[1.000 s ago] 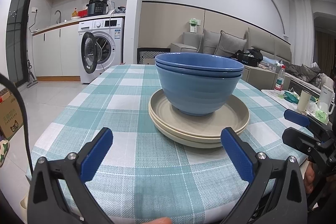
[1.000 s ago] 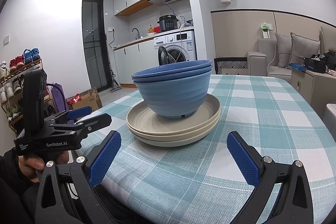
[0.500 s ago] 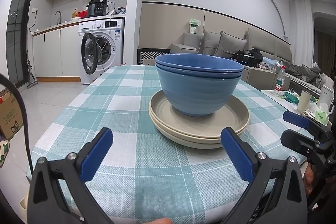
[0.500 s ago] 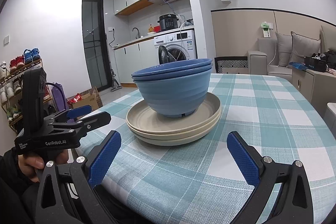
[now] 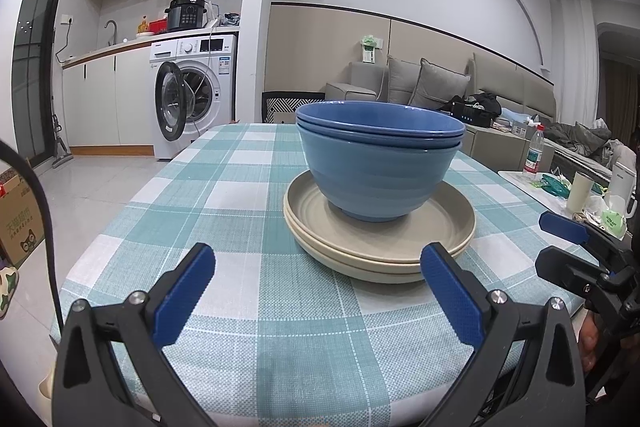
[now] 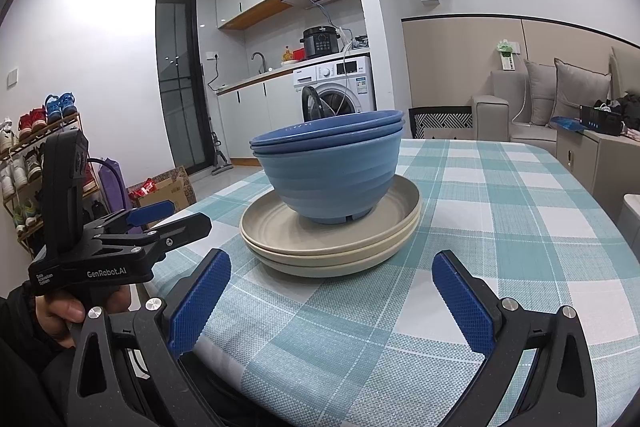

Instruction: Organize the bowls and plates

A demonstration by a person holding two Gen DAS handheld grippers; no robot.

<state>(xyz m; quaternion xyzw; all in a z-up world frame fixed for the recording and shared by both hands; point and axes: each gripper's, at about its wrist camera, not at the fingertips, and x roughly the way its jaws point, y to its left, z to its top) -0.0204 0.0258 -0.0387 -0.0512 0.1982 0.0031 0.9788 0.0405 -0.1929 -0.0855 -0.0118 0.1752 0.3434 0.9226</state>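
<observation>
Two nested blue bowls point(image 5: 378, 163) sit on two stacked beige plates point(image 5: 380, 251) on a table with a teal checked cloth point(image 5: 224, 187). The same bowls point(image 6: 328, 175) and plates point(image 6: 332, 247) show in the right wrist view. My left gripper point(image 5: 316, 291) is open and empty, just short of the plates' near rim. My right gripper point(image 6: 332, 295) is open and empty, also just short of the plates. The right gripper also shows at the right edge of the left wrist view point(image 5: 568, 247). The left gripper also shows at the left of the right wrist view point(image 6: 160, 215).
A side table point(image 5: 536, 183) with a bottle and cups stands to the right. A washing machine point(image 5: 192, 95) with its door open and a sofa point(image 5: 432, 91) stand beyond the table. A shoe rack point(image 6: 24, 155) and a cardboard box point(image 6: 168, 187) stand at the left.
The right gripper has drifted slightly down and left in the left wrist view. Bowls and plates have not moved.
</observation>
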